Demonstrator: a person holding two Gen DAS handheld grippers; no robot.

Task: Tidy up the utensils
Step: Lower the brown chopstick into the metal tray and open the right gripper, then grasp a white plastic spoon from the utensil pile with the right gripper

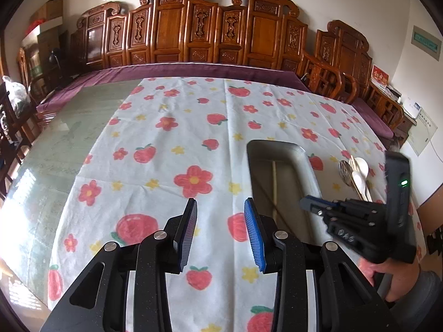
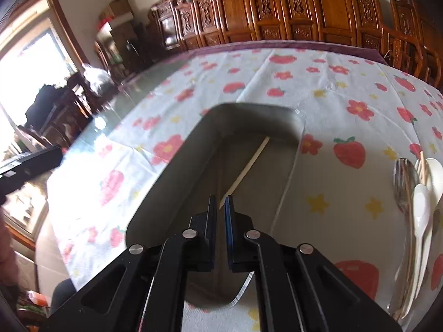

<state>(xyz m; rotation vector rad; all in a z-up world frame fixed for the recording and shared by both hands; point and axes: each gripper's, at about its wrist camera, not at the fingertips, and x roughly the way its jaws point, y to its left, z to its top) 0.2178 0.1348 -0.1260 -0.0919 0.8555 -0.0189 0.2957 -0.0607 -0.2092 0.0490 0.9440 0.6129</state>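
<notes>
Metal tray (image 2: pixel 171 182) holds one chopstick (image 2: pixel 249 166), pinched by the right tongs (image 2: pixel 221 207); left tongs (image 1: pixel 220 218) spread, idle. Forks and spoons (image 2: pixel 418 193) wait beside it.

Left gripper (image 1: pixel 220 231) jaws apart over tablecloth (image 1: pixel 166 144); right gripper (image 1: pixel 310 206) over metal tray (image 1: pixel 256 171) (utensils (image 1: pixel 357 175) beside).

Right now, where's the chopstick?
In the right wrist view the chopstick lies inside the metal tray, its near end between the right gripper's nearly closed fingers.
</notes>
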